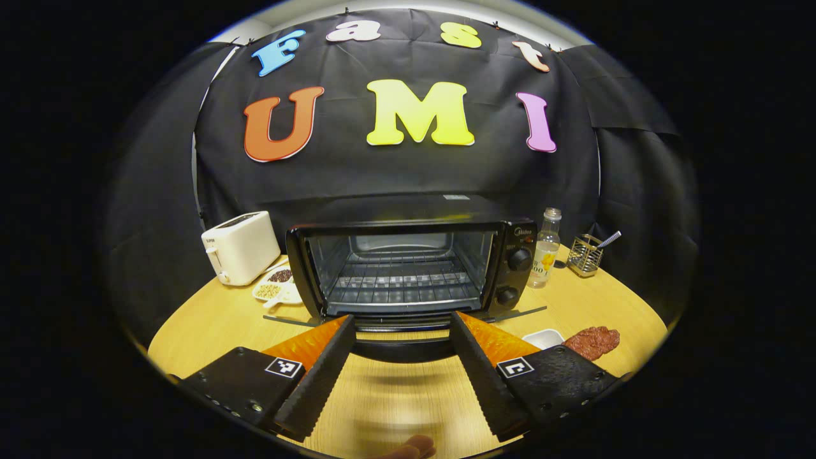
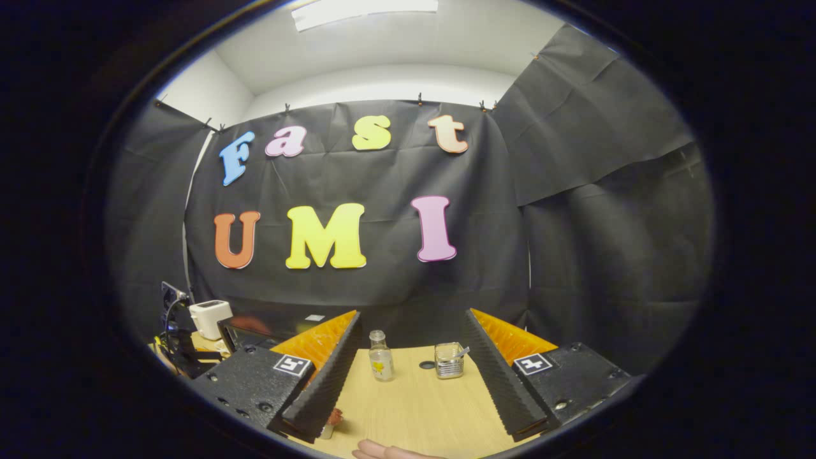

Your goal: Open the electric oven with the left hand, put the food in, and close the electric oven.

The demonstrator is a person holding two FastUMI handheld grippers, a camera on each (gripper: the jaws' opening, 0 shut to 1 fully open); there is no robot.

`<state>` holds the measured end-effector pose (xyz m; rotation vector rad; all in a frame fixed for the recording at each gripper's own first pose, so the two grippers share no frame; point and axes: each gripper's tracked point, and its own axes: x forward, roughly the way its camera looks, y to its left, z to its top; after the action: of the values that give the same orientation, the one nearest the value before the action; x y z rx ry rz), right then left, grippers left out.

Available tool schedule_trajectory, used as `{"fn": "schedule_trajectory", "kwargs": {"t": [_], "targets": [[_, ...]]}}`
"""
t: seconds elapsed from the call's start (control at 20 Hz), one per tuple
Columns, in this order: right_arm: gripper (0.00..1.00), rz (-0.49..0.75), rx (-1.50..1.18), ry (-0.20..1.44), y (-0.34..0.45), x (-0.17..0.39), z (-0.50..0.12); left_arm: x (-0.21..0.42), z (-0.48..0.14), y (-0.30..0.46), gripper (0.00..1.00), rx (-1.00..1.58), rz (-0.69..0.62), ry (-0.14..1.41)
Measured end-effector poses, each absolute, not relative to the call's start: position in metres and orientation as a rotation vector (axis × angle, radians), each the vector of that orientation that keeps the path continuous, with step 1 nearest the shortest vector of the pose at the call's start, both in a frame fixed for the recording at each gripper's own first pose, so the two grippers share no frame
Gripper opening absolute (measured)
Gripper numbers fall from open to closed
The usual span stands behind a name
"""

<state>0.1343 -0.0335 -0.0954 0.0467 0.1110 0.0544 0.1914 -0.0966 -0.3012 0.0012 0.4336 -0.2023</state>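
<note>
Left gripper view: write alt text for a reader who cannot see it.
The electric oven stands open on the wooden table, its rack bare, with the left gripper open before it. A toaster sits at left; a bottle and raw meat at right.

Electric oven [image 1: 408, 268]: a black countertop unit standing upright on the wooden table, at the centre of the left gripper view. Its door [image 1: 398, 341] is swung fully down at 6 o'clock from the cavity, lying roughly level toward the camera. The open cavity shows a wire rack [image 1: 401, 284] set horizontally across it, with nothing on it. Two round black knobs [image 1: 517, 260] sit one above the other on the panel at 3 o'clock from the cavity. Food [image 1: 593, 341]: a flat, reddish-brown, irregular slab lying on the tabletop at about 4 o'clock from the oven, apart from it, just beside a small white dish [image 1: 543, 336].
</note>
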Motion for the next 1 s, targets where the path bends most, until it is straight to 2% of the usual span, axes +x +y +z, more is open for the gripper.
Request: {"fn": "schedule_trajectory", "kwargs": {"t": [0.2,0.6,0.75,0.8,0.85,0.95,1.0], "targets": [[1.0,0.062,0.041,0.121,-0.027,0.135,-0.102,0.172,-0.325,-0.096,0.95,0.002,-0.201,0.464],[1.0,0.092,0.025,0.169,-0.009,0.14,-0.124,0.138,-0.399,-0.098,0.94,-0.029,-0.195,0.654],[1.0,0.1,0.012,0.186,-0.004,0.141,-0.13,0.139,-0.394,-0.098,0.95,-0.025,-0.195,0.613],[0.96,0.1,0.007,0.192,-0.003,0.141,-0.133,0.14,-0.393,-0.099,0.94,-0.03,-0.193,0.605],[1.0,0.103,0.003,0.2,-0.001,0.142,-0.136,0.138,-0.39,-0.098,0.94,-0.039,-0.193,0.596],[1.0,0.106,-0.012,0.226,0.001,0.145,-0.145,0.135,-0.377,-0.1,0.94,-0.051,-0.205,0.578],[0.96,0.108,-0.022,0.244,0.002,0.146,-0.152,0.134,-0.37,-0.101,0.95,-0.059,-0.211,0.569]]}}
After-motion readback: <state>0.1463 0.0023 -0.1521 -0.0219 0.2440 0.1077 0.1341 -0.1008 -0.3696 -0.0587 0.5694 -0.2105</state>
